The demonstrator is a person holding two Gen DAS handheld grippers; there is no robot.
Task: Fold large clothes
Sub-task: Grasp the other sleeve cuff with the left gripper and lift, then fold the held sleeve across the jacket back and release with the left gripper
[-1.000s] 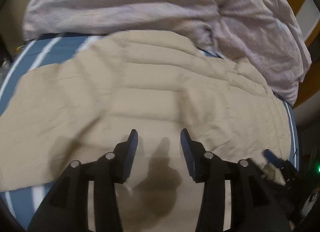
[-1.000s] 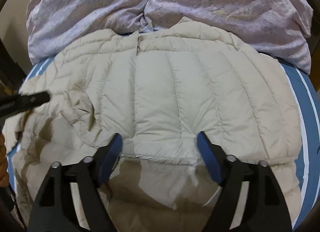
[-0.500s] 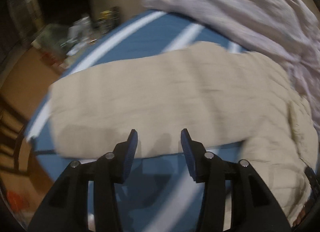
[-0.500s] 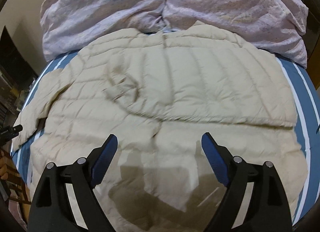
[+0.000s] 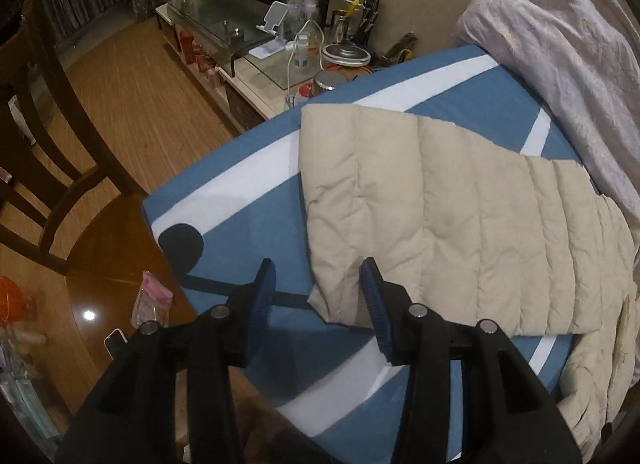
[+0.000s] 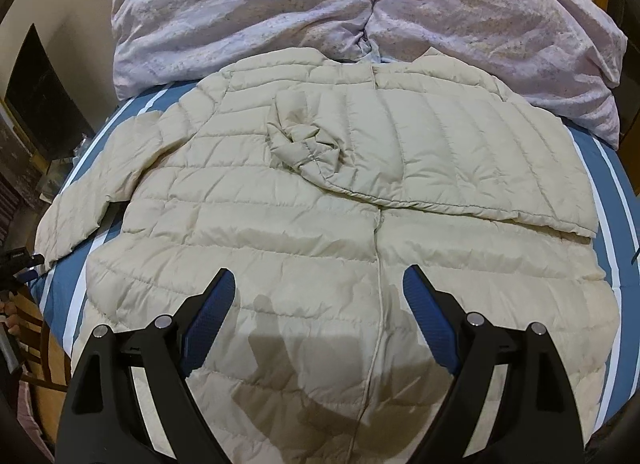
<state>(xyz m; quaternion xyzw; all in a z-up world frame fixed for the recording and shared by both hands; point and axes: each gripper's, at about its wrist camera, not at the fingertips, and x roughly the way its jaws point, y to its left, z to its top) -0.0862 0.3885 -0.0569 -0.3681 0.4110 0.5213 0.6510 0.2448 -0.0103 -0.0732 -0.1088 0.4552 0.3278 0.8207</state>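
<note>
Jacket (image 6: 320,200) whole at right — sleeve (image 5: 440,220) only, left

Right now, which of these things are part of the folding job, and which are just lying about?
Part of the job:
- beige puffer jacket
- its outstretched sleeve
- left gripper, open near the cuff
- right gripper, open above the jacket

Lying about:
- lilac quilt
- wooden chair
- phone
- jars and bottles on the side cabinet
</note>
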